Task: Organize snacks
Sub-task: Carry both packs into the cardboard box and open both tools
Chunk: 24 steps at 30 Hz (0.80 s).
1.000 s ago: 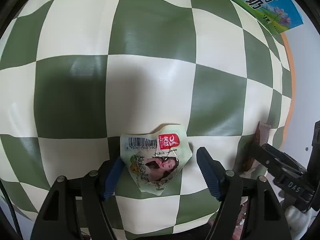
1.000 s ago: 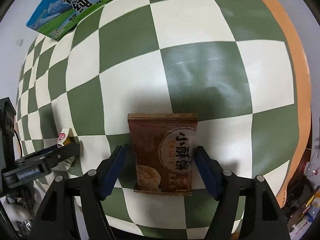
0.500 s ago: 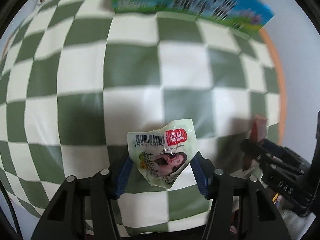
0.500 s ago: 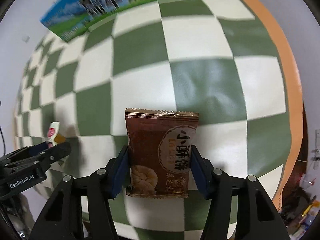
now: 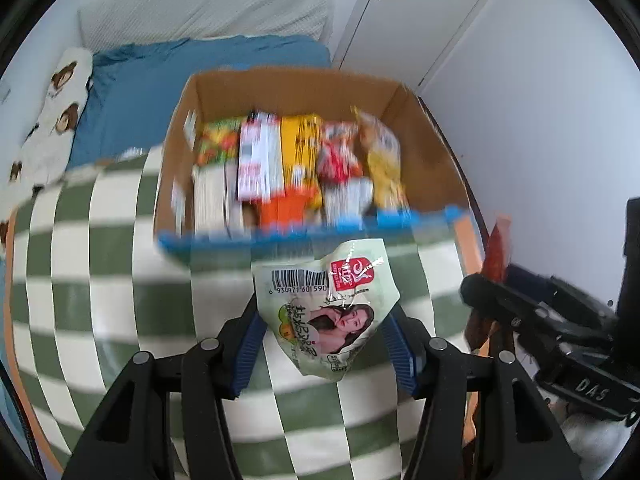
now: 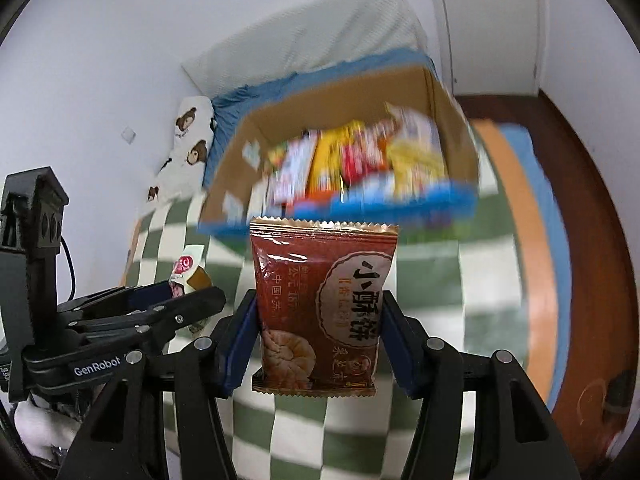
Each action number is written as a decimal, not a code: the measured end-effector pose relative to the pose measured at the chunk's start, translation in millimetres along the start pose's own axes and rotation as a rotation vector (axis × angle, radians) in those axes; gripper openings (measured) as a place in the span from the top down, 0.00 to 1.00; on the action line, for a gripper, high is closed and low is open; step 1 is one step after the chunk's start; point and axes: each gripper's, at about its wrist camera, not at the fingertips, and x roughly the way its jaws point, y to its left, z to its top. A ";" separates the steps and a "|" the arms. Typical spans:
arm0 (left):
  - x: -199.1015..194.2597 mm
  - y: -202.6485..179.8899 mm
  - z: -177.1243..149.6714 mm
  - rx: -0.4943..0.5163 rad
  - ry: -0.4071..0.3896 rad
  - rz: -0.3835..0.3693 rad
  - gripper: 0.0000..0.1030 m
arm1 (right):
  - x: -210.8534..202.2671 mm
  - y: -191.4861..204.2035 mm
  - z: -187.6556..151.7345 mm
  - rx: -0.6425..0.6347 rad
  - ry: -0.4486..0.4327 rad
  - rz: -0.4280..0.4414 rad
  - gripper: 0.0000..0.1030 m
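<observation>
My left gripper (image 5: pixel 326 344) is shut on a pale green snack packet (image 5: pixel 326 312) with a barcode and a red logo, held above the green-and-white checked table (image 5: pixel 100 300). My right gripper (image 6: pixel 316 338) is shut on a brown biscuit packet (image 6: pixel 320 304) with a serrated top edge, upright between the blue pads. Ahead of both stands an open cardboard box (image 5: pixel 288 92) with a blue front rim, packed with several upright snack packs (image 5: pixel 296 160). In the right wrist view the box (image 6: pixel 440 92) is blurred. The right gripper (image 5: pixel 492 292) shows at the left view's right edge, the left gripper (image 6: pixel 180 300) at the right view's left.
A bed with a blue sheet (image 5: pixel 160 76) and a bear-print pillow (image 5: pixel 52 112) lies behind the table. White walls and a white door (image 5: pixel 400 8) close the far side. The table's orange edge (image 6: pixel 520 216) borders brown wood floor (image 6: pixel 592 240).
Both grippers closed onto their packets and rose off the table, tilting up. The table dropped away and the open box and the bed came into view.
</observation>
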 end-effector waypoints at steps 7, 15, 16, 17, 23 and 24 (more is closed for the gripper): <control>42.3 25.0 97.4 0.005 0.049 0.064 0.48 | 31.7 -8.1 110.3 -0.060 0.022 -0.069 0.41; 106.4 61.5 175.0 -0.015 0.168 0.130 0.48 | 123.1 -35.0 194.6 -0.060 0.177 -0.149 0.41; 110.8 65.7 179.7 -0.020 0.181 0.138 0.48 | 130.5 -37.6 198.1 -0.055 0.187 -0.155 0.41; 120.3 73.0 184.6 -0.031 0.202 0.144 0.48 | 142.9 -41.1 204.2 -0.050 0.205 -0.162 0.41; 167.7 105.1 194.3 -0.067 0.315 0.195 0.46 | 196.9 -56.5 222.9 -0.022 0.269 -0.187 0.41; 172.0 109.2 194.2 -0.085 0.326 0.192 0.46 | 201.2 -57.8 222.7 -0.021 0.281 -0.187 0.41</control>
